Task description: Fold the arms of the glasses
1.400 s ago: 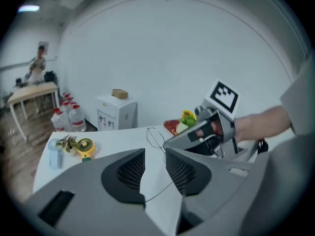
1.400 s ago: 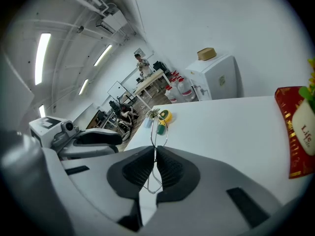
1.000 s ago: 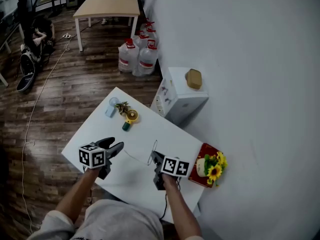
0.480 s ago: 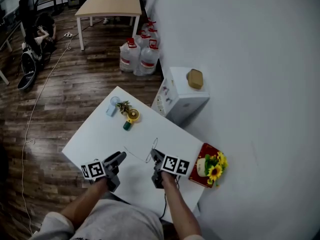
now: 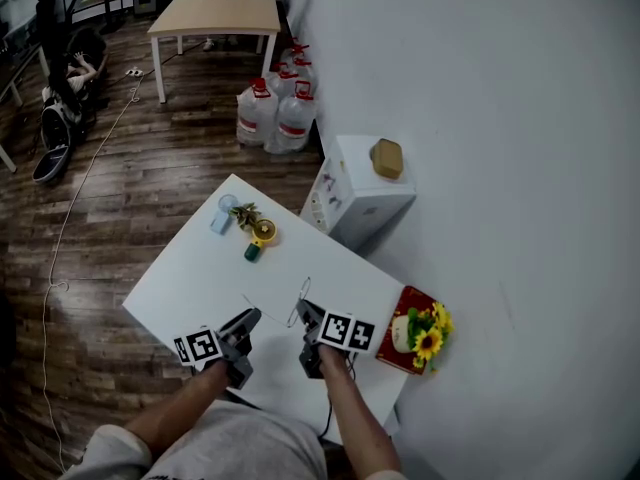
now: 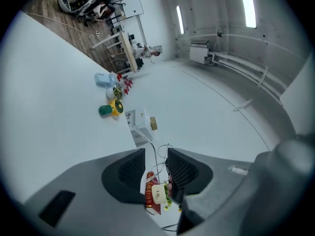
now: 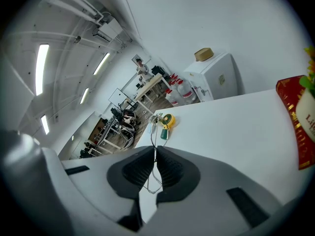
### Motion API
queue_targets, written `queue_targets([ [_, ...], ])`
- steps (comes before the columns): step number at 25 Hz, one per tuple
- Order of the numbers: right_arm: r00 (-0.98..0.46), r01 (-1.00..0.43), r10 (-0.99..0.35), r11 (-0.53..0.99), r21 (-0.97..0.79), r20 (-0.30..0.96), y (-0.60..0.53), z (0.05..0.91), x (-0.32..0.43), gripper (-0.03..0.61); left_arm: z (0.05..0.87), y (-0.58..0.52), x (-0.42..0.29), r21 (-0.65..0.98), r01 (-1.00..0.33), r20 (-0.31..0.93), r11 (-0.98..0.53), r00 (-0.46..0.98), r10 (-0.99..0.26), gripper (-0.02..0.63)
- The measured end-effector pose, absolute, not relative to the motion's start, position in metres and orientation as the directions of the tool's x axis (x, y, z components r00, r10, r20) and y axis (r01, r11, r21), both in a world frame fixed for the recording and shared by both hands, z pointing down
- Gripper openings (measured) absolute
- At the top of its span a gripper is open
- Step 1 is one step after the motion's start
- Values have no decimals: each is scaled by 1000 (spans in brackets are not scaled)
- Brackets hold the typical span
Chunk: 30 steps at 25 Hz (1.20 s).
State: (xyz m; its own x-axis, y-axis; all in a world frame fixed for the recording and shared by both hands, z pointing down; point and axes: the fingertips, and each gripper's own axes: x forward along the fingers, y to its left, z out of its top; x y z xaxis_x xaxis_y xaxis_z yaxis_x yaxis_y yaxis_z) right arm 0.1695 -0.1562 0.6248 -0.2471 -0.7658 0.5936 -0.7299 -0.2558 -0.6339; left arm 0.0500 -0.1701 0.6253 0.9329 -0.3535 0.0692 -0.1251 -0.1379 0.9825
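The thin silver wire-frame glasses (image 5: 299, 306) look feather-light, springy and easily bent, so an arm is best taken gently, close to its hinge. They are held just above the white table (image 5: 190, 268) near its front edge. The right gripper (image 5: 305, 313) is clamped on the frame. The left gripper (image 5: 249, 320), its jaws just closing, straddles one arm without yet pinching it.
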Motion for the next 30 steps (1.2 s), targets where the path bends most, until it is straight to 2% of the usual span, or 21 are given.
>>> queue_targets([
  [2,-252,-736,-762,-249,-630,596,-156,625,167,21,627,-174,48,966,-158,78,-204,933,-351,119],
  [9,-261,-749,-756,-234,-620,601,-154,621,158,21,613,-175,52,976,-103,29,-191,934,-357,23],
  [14,-273,-780,-737,-207,-591,618,-151,623,151,21,617,-178,54,937,-186,94,-297,950,-299,17],
  [21,-286,-807,-715,-179,-563,638,-146,625,146,21,614,-175,70,906,-205,135,-370,969,-206,15],
  [30,-319,-827,-683,-137,-545,657,-136,628,133,23,612,-160,90,837,-208,233,-506,972,-15,17],
])
